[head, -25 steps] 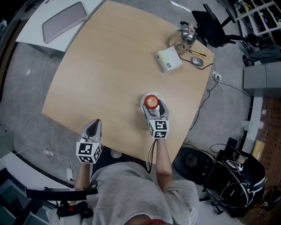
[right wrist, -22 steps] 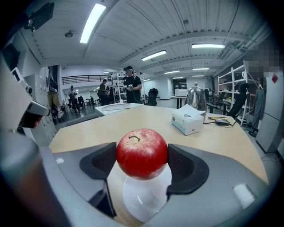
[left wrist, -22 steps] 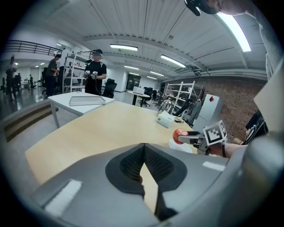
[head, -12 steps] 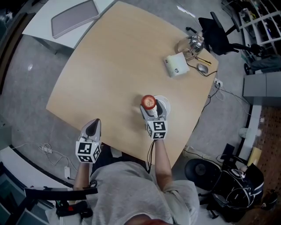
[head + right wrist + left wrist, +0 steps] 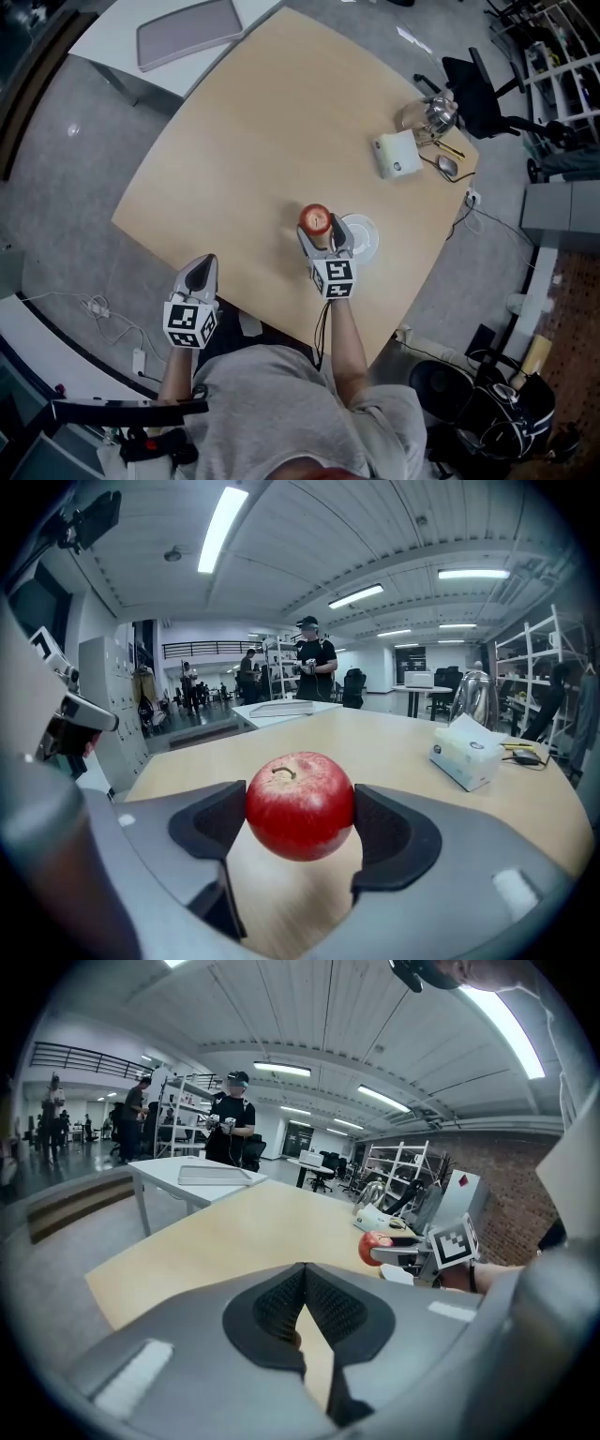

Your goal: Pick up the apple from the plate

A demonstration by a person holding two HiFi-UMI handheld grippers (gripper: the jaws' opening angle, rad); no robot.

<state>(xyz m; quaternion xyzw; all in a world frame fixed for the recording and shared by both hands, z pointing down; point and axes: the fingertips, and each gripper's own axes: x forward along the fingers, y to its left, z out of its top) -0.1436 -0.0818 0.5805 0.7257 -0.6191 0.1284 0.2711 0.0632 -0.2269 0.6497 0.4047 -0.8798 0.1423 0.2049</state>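
A red apple (image 5: 316, 219) (image 5: 300, 805) is clamped between the two dark pads of my right gripper (image 5: 320, 235) (image 5: 300, 822), stem up, lifted above the wooden table. In the left gripper view the apple (image 5: 374, 1248) shows at the right, held off the tabletop. The small white plate (image 5: 361, 236) lies bare on the table just right of the apple. My left gripper (image 5: 196, 275) (image 5: 302, 1314) hangs at the table's near left edge with its pads pressed together and nothing between them.
A white tissue box (image 5: 397, 156) (image 5: 468, 753), a glass kettle (image 5: 437, 114), a computer mouse (image 5: 448, 167) and a pen lie at the table's far right corner. A grey tray (image 5: 188, 34) rests on a white table beyond. Black office chair (image 5: 487, 89) stands to the right.
My right gripper has carried the apple up and to the left, off the plate; the plate now lies bare to its right. The left gripper has stayed put.
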